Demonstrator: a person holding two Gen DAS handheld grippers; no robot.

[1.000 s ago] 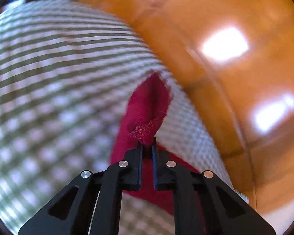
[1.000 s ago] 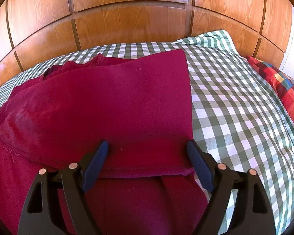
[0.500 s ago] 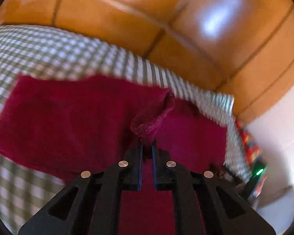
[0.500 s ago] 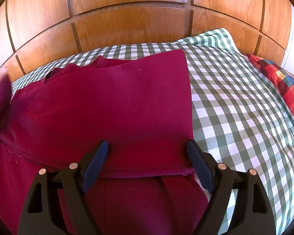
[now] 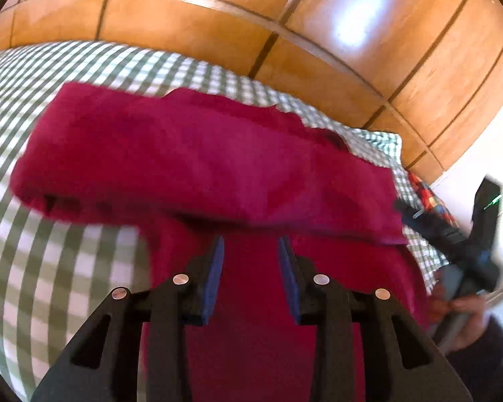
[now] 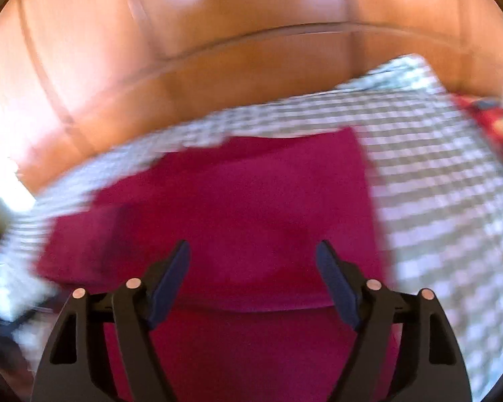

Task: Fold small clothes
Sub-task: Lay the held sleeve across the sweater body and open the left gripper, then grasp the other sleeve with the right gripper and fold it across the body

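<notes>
Checked bedding [image 5: 67, 284] carries the folded crimson garment [image 5: 201, 157]. Left gripper [image 5: 251, 268] is opening, released, nothing between. Right gripper [image 6: 253, 278], apparently empty through blur, is closing, its handle at three o'clock.

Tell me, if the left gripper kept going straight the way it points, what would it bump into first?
Most likely the dark red garment lying ahead of the left gripper, whose opening jaws hold nothing; depth is hard to judge.

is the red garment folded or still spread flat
Folded: the red garment has an upper layer doubled over a lower one on the checked sheet, its fold edge showing.
</notes>
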